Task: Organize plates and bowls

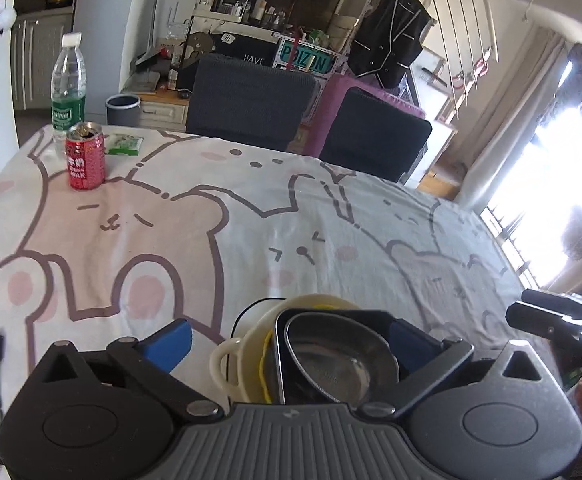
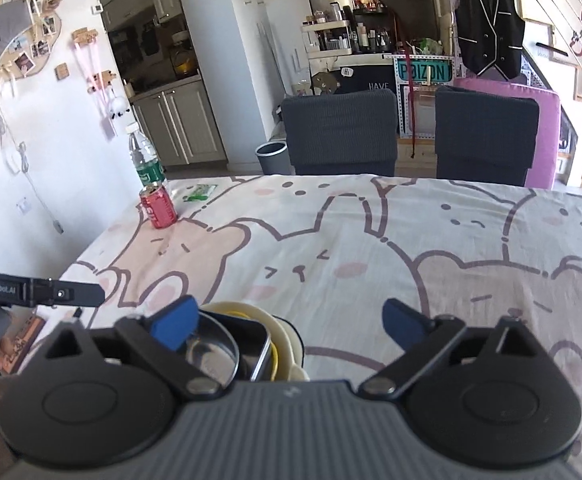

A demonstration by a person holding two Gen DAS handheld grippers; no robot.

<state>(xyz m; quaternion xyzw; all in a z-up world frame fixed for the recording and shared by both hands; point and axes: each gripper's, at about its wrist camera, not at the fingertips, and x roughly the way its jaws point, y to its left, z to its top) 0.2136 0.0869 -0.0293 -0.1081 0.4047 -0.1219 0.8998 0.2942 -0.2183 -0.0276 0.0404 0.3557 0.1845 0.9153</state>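
Left wrist view: left gripper (image 1: 291, 338) fingers wide apart, stack of bowls (image 1: 323, 356) on the table (image 1: 251, 220) between them, nearer the right finger. Right wrist view: right gripper (image 2: 291, 320) fingers wide apart, stack of bowls (image 2: 243, 344) just beside the left finger.

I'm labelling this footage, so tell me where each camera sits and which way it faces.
Left wrist: on the left tongs, facing across the table toward the chairs; own blue fingers open around nested dishes; right tongs at the right edge.
Right wrist: on the right tongs, same direction; open fingers, dishes at left.
Shared: dishes, red can, water bottle.
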